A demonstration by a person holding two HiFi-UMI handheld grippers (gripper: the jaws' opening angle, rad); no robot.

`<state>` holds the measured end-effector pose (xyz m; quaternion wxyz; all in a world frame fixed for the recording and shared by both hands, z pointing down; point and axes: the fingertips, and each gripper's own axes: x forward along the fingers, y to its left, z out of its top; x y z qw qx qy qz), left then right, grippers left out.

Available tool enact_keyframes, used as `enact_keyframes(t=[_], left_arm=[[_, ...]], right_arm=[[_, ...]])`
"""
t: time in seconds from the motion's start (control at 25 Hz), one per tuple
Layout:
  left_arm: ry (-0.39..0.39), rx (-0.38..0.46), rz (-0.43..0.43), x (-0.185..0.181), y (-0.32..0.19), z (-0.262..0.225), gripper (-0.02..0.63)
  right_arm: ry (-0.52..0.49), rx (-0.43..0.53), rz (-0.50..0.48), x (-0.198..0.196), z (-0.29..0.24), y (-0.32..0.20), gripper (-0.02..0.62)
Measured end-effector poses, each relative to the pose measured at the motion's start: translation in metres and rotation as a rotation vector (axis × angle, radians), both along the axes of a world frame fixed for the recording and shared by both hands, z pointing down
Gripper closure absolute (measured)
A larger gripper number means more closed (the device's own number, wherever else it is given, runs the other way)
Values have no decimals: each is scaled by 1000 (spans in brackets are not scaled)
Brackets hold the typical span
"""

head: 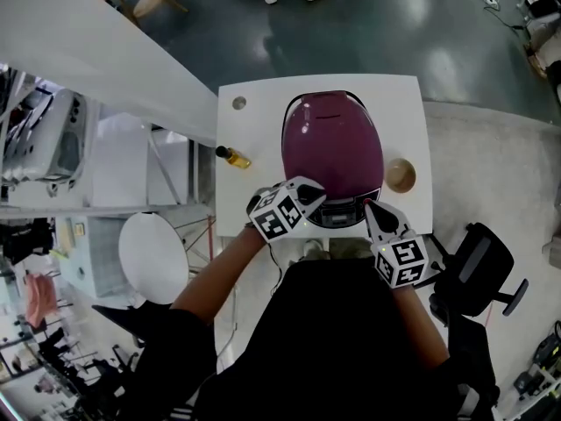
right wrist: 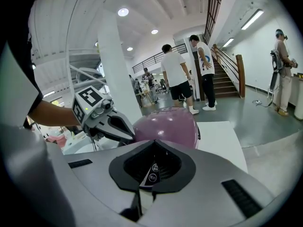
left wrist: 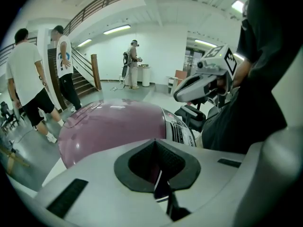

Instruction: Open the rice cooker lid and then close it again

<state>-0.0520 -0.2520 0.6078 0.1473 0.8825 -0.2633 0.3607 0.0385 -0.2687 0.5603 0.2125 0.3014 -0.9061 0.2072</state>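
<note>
From the head view: purple rice cooker (head: 333,147) lid-down on a white table (head: 254,103), long axis running away from the body, front panel nearest. Left gripper (head: 321,202) closed on nothing at the front-left corner, right gripper (head: 369,209) likewise closed and empty at the front-right, about equally near. Through the left gripper view: dome just ahead, leftward. Through the right gripper view: control buttons straight past the tips. Beyond: glossy grey floor (head: 394,33), stairs (right wrist: 227,79), people (right wrist: 177,74) standing.

A bottle (head: 233,157) left and a bowl (head: 401,175) right flank the rice cooker (head: 333,147); the table (head: 403,95) beyond lies open.
</note>
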Motion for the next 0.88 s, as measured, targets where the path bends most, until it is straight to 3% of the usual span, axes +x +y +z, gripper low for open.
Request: enact_keyframes(t=[0.24, 0.44, 0.68, 0.88], left_arm=[[-48, -73, 23, 2, -1, 2, 603], [-128, -74, 37, 5, -1, 2, 603], [-124, -144, 40, 5, -1, 5, 603], [-88, -125, 13, 5, -1, 5, 603]], right_arm=[[12, -11, -23, -10, 9, -18, 595], [8, -18, -38, -17, 12, -32, 595], [11, -19, -64, -26, 14, -40, 595], [5, 2, -72, -29, 7, -41, 595]])
